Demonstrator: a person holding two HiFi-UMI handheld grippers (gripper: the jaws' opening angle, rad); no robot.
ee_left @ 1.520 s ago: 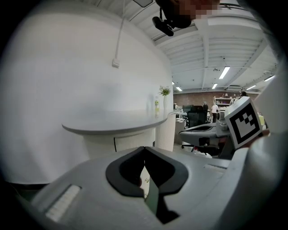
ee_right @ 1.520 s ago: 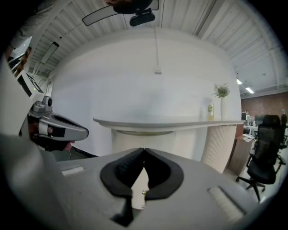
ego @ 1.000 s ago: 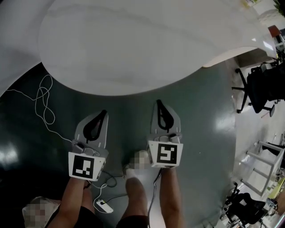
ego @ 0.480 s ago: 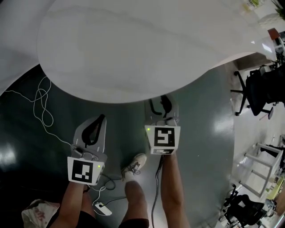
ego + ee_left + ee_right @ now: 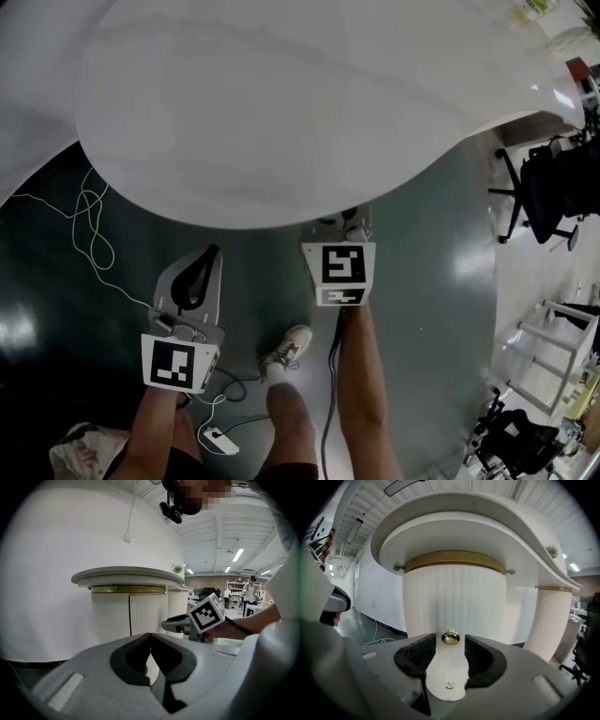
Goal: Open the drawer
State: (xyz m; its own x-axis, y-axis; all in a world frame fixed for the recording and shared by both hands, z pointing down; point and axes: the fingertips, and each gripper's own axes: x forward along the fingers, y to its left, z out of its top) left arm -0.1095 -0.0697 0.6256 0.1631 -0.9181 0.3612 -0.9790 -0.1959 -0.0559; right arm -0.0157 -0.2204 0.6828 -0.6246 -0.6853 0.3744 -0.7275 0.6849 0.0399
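A white fluted pedestal (image 5: 454, 597) with a gold band stands under the round white tabletop (image 5: 281, 94). On its front sits a round gold knob (image 5: 450, 638), with a smaller gold knob (image 5: 449, 685) lower down. My right gripper (image 5: 450, 641) is open. Its jaws have just been opening, and the upper knob lies between the tips, untouched by the pads. In the head view its tips are hidden under the table rim and only its marker cube (image 5: 339, 267) shows. My left gripper (image 5: 214, 251) hangs back to the left, shut and empty (image 5: 150, 635).
A white cable (image 5: 89, 225) loops over the dark floor at the left. The person's shoe (image 5: 286, 349) and a small white device (image 5: 220, 438) are below the grippers. A second fluted column (image 5: 548, 625) stands to the right. Office chairs (image 5: 553, 187) are at the far right.
My right gripper has moved forward until its tips are under the table rim, and its jaws have gone from shut to open. The left gripper has stayed put.
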